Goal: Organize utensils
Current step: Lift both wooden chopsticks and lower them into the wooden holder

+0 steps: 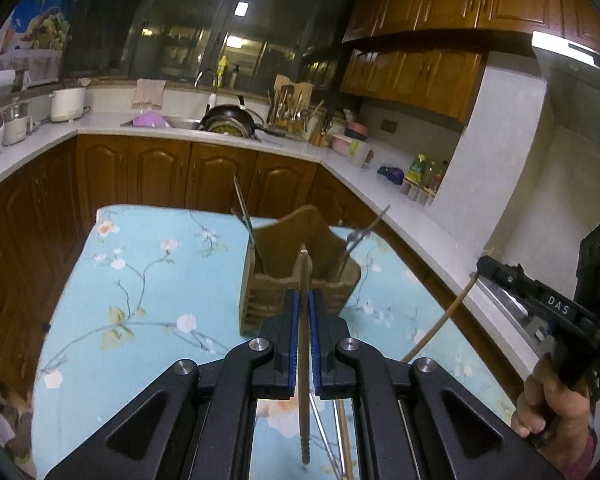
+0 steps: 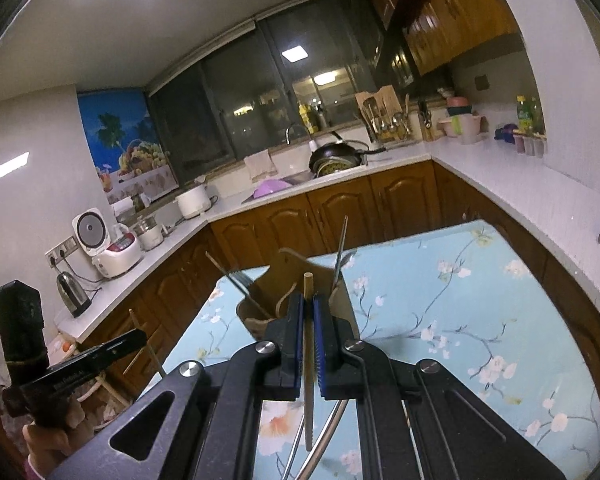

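A wooden utensil holder [image 1: 300, 272] stands on the floral blue tablecloth [image 1: 148, 280], with metal utensils [image 1: 242, 208] sticking out of it. My left gripper [image 1: 304, 300] is shut on a wooden chopstick [image 1: 304, 344], held just in front of the holder. My right gripper [image 2: 309, 308] is shut on another wooden chopstick [image 2: 309, 360], also close to the holder [image 2: 284, 300]. The right gripper shows in the left wrist view [image 1: 540, 300] with its chopstick [image 1: 440, 324]. More utensils [image 2: 324, 436] lie on the cloth below the right gripper.
Brown cabinets and a white L-shaped countertop [image 1: 220, 136] run behind the table. A sink with a black wok [image 1: 228, 120], a utensil rack [image 1: 292, 108], a rice cooker [image 2: 112, 248] and a kettle [image 2: 74, 292] sit on the counter.
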Demonstrator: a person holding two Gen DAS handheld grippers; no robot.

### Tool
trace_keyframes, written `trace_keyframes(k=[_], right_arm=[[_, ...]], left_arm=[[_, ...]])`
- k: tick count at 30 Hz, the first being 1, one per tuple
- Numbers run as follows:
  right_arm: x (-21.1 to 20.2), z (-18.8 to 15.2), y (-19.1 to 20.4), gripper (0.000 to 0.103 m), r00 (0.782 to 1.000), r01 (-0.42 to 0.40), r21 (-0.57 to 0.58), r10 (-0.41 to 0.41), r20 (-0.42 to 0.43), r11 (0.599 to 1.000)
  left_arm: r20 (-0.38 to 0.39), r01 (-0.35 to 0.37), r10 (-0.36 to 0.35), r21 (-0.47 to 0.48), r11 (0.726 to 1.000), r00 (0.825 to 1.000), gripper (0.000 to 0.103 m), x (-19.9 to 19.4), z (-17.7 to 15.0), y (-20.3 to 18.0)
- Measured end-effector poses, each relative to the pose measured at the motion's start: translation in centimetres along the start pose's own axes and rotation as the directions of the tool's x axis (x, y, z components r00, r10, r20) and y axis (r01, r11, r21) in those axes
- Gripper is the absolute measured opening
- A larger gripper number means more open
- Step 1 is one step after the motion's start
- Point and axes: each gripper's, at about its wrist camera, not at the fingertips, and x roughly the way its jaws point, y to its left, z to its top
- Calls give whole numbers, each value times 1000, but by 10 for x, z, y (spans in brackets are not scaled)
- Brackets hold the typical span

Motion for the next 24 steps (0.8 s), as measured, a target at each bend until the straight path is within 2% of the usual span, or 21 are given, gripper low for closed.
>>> trace_keyframes(k=[11, 18, 24], right_arm=[[6, 49, 7, 5, 993, 15, -27, -12, 115, 1000], [25, 85, 8, 5, 982, 34, -28, -28, 188, 999], [49, 97, 1, 5, 978, 48, -7, -46, 201, 999]], left_arm=[[130, -31, 26, 37, 999, 991, 3, 13, 44, 4], [234, -72, 57, 56, 996, 971, 3, 32, 77, -1], [287, -104, 89, 39, 994, 954, 3, 64, 78, -3]])
